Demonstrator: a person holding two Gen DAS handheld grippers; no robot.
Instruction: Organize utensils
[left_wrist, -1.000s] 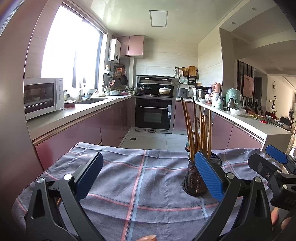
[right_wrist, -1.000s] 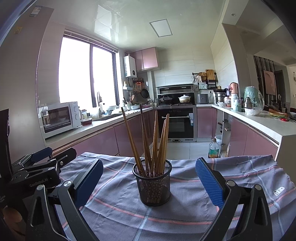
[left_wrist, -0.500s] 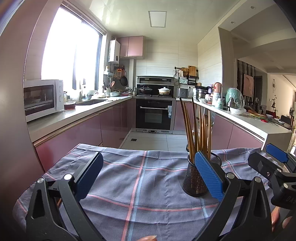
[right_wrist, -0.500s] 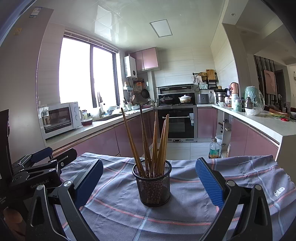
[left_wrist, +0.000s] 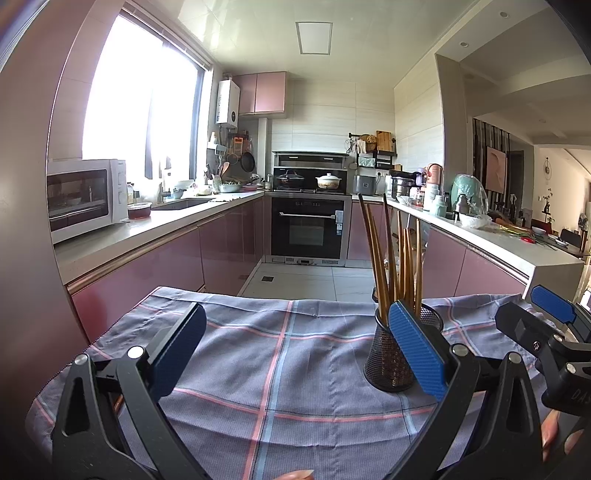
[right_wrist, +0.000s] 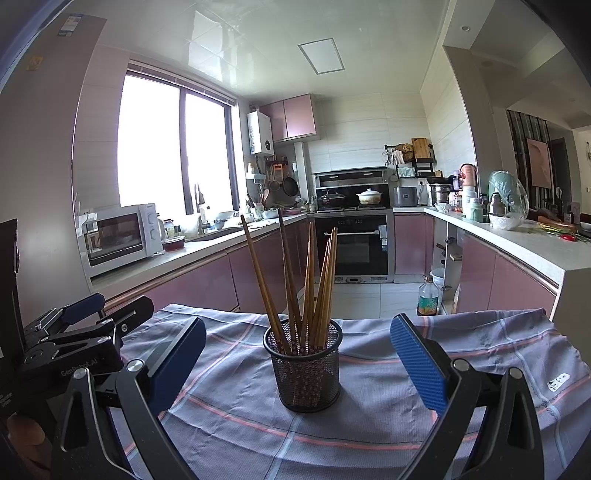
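A black mesh cup (right_wrist: 303, 365) stands upright on the checked cloth (right_wrist: 369, 417), holding several brown chopsticks (right_wrist: 310, 288). My right gripper (right_wrist: 297, 354) is open and empty, its blue pads (right_wrist: 419, 365) wide apart, with the cup centred just ahead between them. In the left wrist view the cup (left_wrist: 388, 360) stands behind the right pad (left_wrist: 415, 350), chopsticks (left_wrist: 391, 258) rising above it. My left gripper (left_wrist: 291, 350) is open and empty over bare cloth (left_wrist: 280, 354), left of the cup. The right gripper also shows at the right edge (left_wrist: 550, 325), and the left gripper shows at the right wrist view's left edge (right_wrist: 77, 332).
The cloth covers a small table whose far edge (left_wrist: 295, 299) drops to the kitchen floor. Pink cabinets and counters run along both sides, with a microwave (right_wrist: 118, 236) on the left, an oven (right_wrist: 354, 247) at the back and a bottle (right_wrist: 428, 295) on the floor.
Almost nothing has moved. Both views have shifted very slightly; both grippers stay open and the cup with its chopsticks stands where it was.
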